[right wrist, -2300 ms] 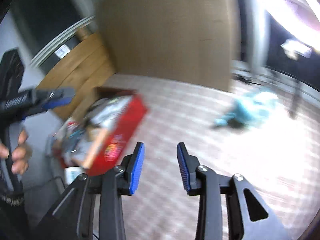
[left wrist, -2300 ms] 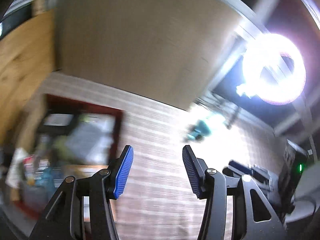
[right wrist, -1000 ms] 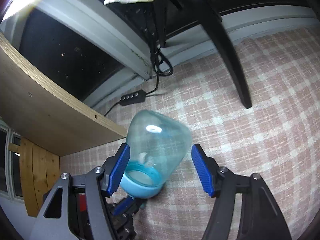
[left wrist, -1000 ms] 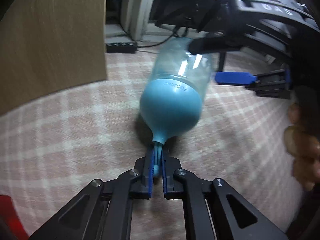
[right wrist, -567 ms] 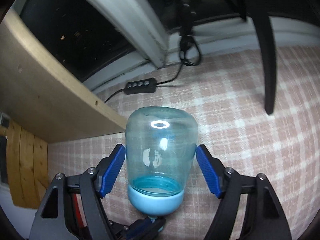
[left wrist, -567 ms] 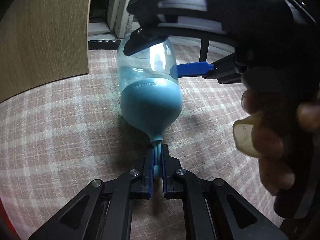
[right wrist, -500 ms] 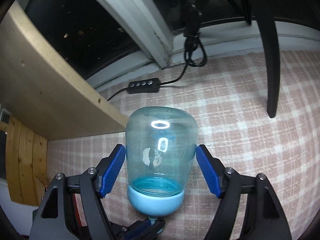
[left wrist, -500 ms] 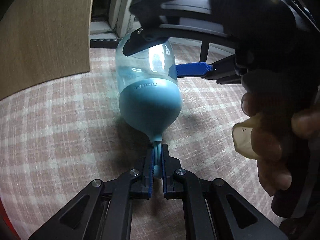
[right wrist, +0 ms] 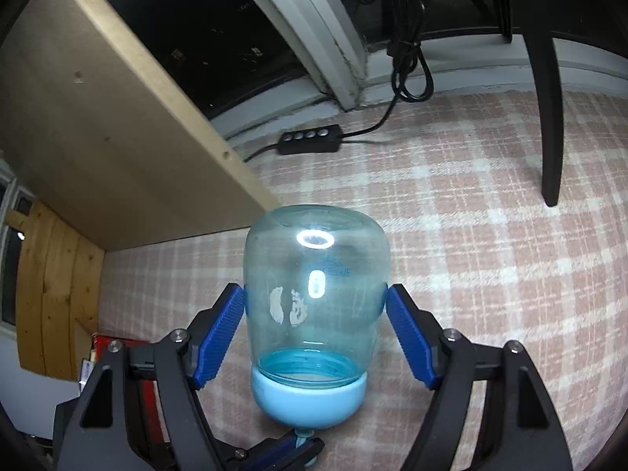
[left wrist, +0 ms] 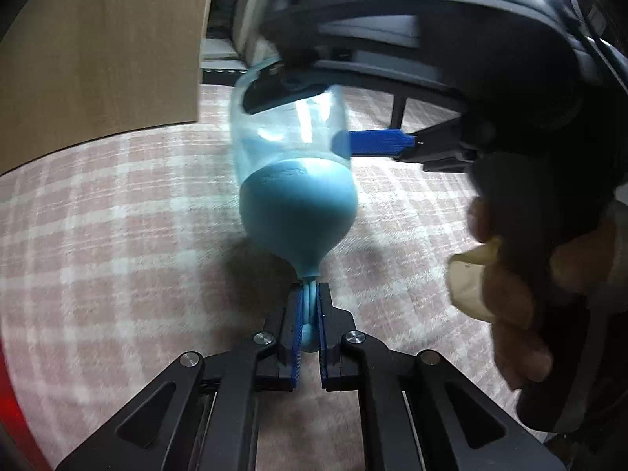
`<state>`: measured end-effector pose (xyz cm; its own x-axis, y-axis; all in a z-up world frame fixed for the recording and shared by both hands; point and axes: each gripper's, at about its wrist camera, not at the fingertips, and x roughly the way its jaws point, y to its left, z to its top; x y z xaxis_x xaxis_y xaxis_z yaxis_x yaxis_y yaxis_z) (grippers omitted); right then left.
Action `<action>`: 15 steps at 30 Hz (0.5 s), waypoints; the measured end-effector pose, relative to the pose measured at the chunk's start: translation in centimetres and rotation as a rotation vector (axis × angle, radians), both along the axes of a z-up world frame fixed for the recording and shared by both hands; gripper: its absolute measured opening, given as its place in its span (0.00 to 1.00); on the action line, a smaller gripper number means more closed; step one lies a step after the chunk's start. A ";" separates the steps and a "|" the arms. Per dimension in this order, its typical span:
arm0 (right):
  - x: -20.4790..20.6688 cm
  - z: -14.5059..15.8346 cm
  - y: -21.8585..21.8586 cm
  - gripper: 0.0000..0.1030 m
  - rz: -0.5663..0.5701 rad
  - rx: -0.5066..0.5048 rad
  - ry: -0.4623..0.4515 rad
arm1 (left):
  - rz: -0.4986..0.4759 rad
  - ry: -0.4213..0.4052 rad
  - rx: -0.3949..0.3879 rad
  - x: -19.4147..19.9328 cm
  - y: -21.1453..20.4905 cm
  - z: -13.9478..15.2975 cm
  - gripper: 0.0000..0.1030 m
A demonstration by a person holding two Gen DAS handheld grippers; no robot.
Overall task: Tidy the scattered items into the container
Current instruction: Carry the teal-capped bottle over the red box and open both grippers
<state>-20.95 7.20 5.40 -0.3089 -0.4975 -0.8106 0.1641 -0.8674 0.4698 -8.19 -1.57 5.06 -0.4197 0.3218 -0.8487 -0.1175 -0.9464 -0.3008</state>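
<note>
The right hand-held gripper (right wrist: 314, 337) has now closed onto the bottle (right wrist: 314, 302), whose teat the left hand-held gripper (left wrist: 310, 322) still pinches, so it's ready to lift

Count: one blue bottle (right wrist: 316, 306), clear body plus one light-blue cap (left wrist: 296, 212) with one thin strap (left wrist: 310, 306). Two grippers: left gripper (left wrist: 310, 333) near, right gripper (right wrist: 316, 337) far side in the left view. One hand (left wrist: 522, 286) visible, right edge of the left view. One black power strip (right wrist: 310, 139) far, four round buttons on it, one cable (right wrist: 408, 66) running off it. One dark chair leg (right wrist: 547, 117) far right. One light wood panel (right wrist: 98, 125) left, one pine board (right wrist: 51, 294) further left. One red box (right wrist: 114, 347) near left, partly hidden. One checked rug (right wrist: 490, 243).
</note>
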 end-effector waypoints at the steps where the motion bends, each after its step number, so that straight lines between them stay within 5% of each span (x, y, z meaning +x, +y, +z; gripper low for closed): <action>1: 0.3 0.3 0.1 0.71 -0.001 -0.011 0.001 | 0.013 0.000 -0.009 0.4 -0.1 0.4 0.06; 15: 9.9 12.7 -2.3 0.71 0.087 -0.178 0.158 | 0.160 0.194 -0.134 11.8 -3.6 12.6 0.06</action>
